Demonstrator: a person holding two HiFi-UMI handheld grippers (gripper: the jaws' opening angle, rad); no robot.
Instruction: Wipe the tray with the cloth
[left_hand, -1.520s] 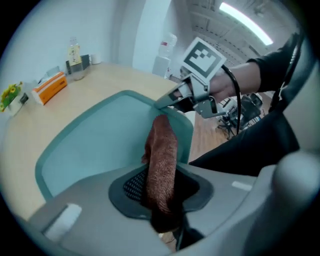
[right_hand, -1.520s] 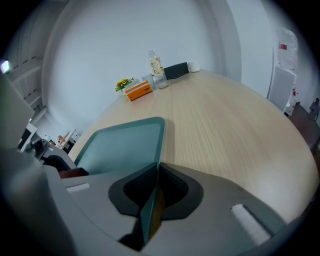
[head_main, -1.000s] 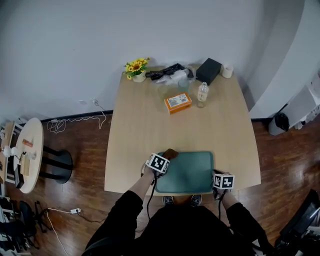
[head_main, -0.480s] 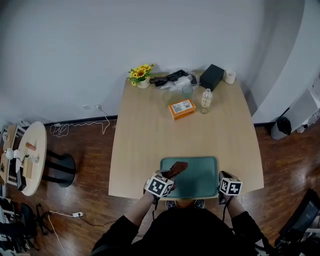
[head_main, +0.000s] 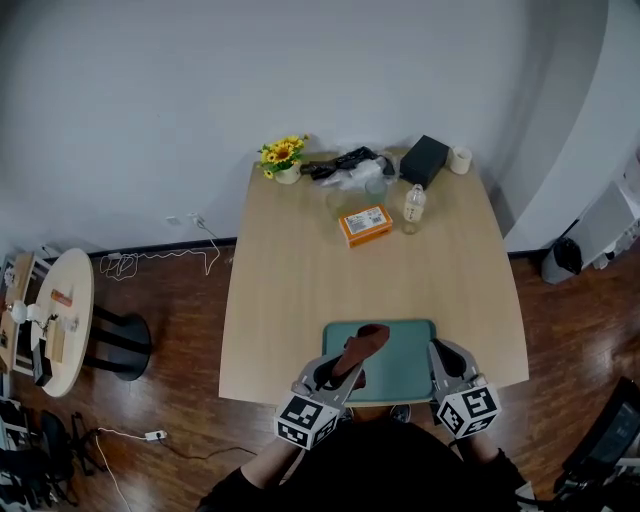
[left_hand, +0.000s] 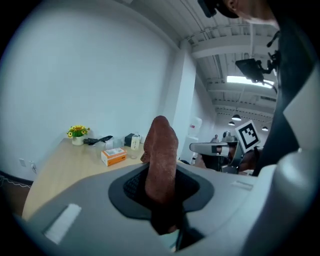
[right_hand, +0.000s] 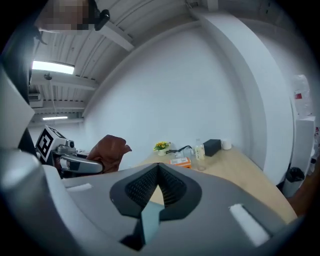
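At the far end of the bench (head_main: 300, 290) stand a pot of yellow flowers (head_main: 282, 158), a black cable bundle (head_main: 345, 160), a black box (head_main: 425, 160), a small white cup (head_main: 460, 158), a clear bottle (head_main: 413, 205) and an orange box (head_main: 365, 225). All are well apart from the teal tray (head_main: 400, 358) at the near edge. Over the tray's left part hangs the brown cloth (head_main: 364, 343), clenched in the jaws of the left gripper (head_main: 348, 368). The right gripper (head_main: 440, 352) sits over the tray's right edge, its jaws pressed together on nothing. Half a second ago the cloth lay lower on the tray and both grippers were down at its near corners. Now both are raised toward the camera, and the right jaws, then slightly apart, have come together.
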